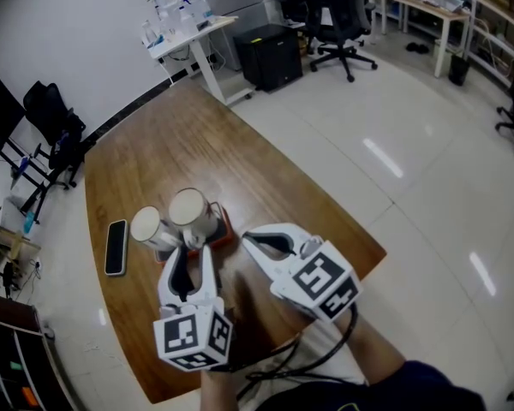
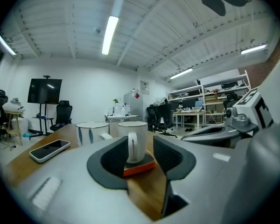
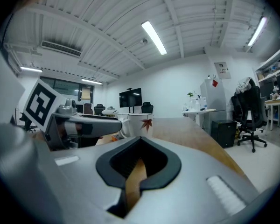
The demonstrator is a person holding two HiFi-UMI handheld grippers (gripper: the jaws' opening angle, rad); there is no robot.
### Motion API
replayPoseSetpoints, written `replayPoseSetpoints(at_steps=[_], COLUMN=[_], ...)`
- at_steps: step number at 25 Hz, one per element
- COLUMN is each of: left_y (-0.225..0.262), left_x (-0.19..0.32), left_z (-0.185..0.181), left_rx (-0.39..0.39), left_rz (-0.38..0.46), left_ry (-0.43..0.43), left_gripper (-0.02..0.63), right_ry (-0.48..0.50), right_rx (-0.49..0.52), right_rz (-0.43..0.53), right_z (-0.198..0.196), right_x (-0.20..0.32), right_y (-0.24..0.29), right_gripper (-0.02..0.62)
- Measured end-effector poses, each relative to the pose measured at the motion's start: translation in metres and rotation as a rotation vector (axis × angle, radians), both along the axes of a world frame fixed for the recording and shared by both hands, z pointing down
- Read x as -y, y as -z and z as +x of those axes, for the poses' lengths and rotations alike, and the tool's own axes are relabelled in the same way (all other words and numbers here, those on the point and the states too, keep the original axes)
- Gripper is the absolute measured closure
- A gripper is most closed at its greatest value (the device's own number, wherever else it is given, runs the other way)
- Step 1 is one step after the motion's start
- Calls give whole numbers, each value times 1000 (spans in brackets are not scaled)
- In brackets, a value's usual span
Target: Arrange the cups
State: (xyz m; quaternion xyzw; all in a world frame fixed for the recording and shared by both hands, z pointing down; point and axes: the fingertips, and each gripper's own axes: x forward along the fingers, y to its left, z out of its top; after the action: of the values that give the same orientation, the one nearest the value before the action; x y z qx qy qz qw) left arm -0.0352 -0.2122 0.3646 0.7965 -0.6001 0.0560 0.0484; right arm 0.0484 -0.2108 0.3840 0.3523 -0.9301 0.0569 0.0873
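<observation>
Two white cups stand on the wooden table [image 1: 154, 152]. One cup [image 1: 189, 209] sits on an orange coaster [image 1: 224, 229], its handle [image 2: 132, 147] facing my left gripper. Its other side bears a red leaf [image 3: 145, 123]. The second cup [image 1: 146, 226], with blue marks [image 2: 90, 133], stands just left of it. My left gripper [image 1: 186, 248] is open, its jaws either side of the first cup's handle without touching it. To the right of the coaster, my right gripper [image 1: 250, 238] lies low over the table, shut and empty.
A black phone [image 1: 116, 247] lies flat on the table left of the cups. The table's right edge [image 1: 360, 229] runs close past the right gripper. Office chairs [image 1: 338, 24], a black cabinet [image 1: 270, 54] and desks stand on the floor beyond.
</observation>
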Motion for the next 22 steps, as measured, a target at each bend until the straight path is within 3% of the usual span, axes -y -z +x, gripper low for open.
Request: replayPoseSetpoints(at_steps=[3,6,10,15,17,19,22], left_y=[7,21,17,17,8,-6,-19], left_x=[-24,-48,-64,-96,-104,-107,-108], left_z=[-3,-34,-75,-125,-141,-147,-145], left_rx=[-5,-59,-105,-142,-112,-55,-45], left_rz=[45,118,91,125,101,31,-42], left_ry=[-49,-29,-47,57,113,122,47], left_gripper=[460,463,468,512,603,603,603], right_ry=[57,83,98,121,121,121,124], right_rx=[0,12,24,20,24,25,21], right_rz=[-2,-3,10,2,2,1,1], right_z=[-6,-10,-9,-7,-8,-7,-7], right_x=[-6,-10,-13,-15,-13,-13,-13], right_y=[1,2,4,1,-1,-2,-1], right_gripper=[577,577,577,577,577,577,577])
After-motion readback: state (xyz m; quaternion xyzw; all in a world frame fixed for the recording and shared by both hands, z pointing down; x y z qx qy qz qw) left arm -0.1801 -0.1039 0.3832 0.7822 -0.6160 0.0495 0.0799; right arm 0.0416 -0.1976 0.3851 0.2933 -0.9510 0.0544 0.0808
